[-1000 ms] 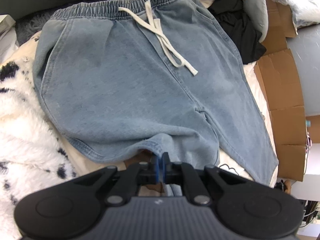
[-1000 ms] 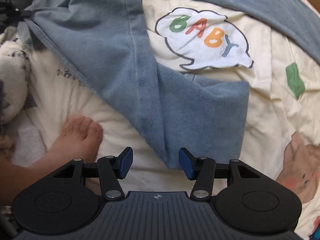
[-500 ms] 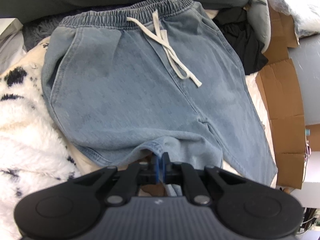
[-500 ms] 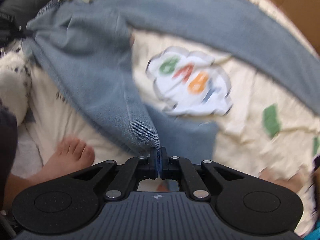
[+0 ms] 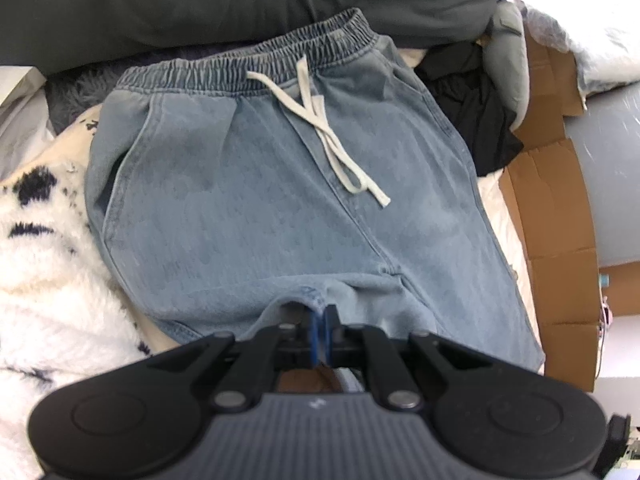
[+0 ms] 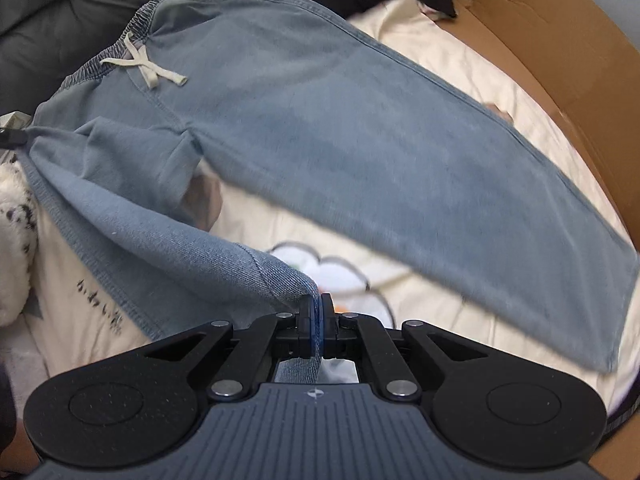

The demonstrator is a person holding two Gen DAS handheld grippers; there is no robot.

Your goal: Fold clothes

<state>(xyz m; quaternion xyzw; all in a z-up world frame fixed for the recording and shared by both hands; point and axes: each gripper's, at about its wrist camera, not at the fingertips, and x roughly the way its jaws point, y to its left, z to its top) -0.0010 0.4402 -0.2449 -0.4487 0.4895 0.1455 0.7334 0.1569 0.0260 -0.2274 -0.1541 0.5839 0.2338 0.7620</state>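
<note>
The denim trousers (image 5: 280, 184) lie spread on a cream bedsheet (image 6: 432, 52), waistband toward twelve o'clock in the left wrist view, against a dark grey cushion (image 5: 240, 4). The left gripper (image 5: 319, 320) is closed tight, its blue pads pinching a fold of denim near the crotch at six o'clock. Only this view shows the whole waistband and the white drawstring (image 5: 328, 132) running down toward four o'clock, the white fluffy blanket with dark spots (image 5: 44, 264) at nine o'clock, the black garment (image 5: 476, 120) at two o'clock and the cardboard (image 5: 556, 220) at three.

The right wrist view gives what the left cannot: the right gripper (image 6: 316, 320) is also clamped fully, with the hem end of one trouser leg between its pads. That leg is lifted off the sheet and stretches from six o'clock up toward nine. The other leg lies flat, running from the waistband at eleven o'clock out to four o'clock. Beneath the raised leg a white cloud-shaped print (image 6: 336, 276) on the sheet shows, partly hidden by the gripper.
</note>
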